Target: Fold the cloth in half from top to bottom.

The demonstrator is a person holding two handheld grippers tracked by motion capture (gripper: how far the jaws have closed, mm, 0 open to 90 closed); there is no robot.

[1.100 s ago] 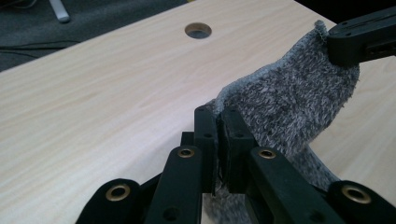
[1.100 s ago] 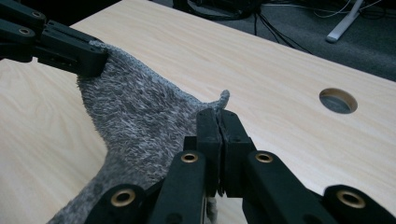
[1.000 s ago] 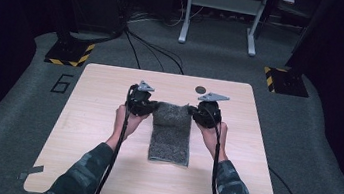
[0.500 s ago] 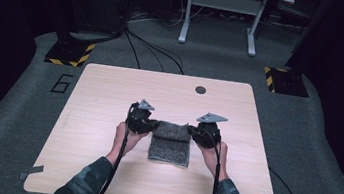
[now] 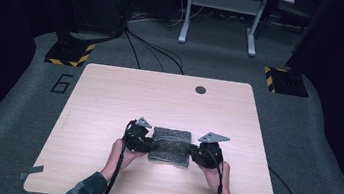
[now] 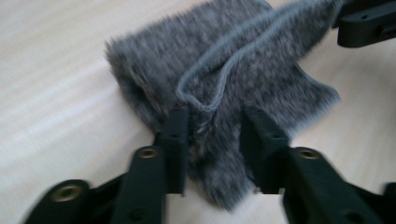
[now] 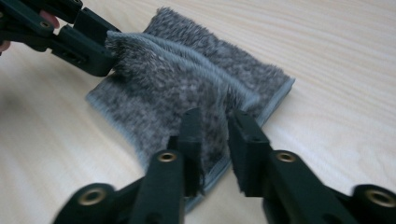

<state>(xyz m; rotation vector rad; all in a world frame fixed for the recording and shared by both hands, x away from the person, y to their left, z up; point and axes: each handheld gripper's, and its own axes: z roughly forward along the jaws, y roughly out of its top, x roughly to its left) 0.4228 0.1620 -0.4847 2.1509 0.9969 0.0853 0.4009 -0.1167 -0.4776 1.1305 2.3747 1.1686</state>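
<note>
Dark carpeted floor (image 5: 15,122) surrounds the pale wooden desk (image 5: 109,99). On it, the left claw (image 6: 212,135) has just been opening, its black jaws parted with a corner of the folded grey fuzzy towel (image 6: 224,79) loose between them. The right claw (image 7: 215,140) has likewise just been opening, and the towel's opposite corner sits in its gap, unpressed. From above, the towel (image 5: 170,146) lies on the desk's near middle between both claws, and a small dark round cap (image 5: 200,89) sits well apart near the far edge.
</note>
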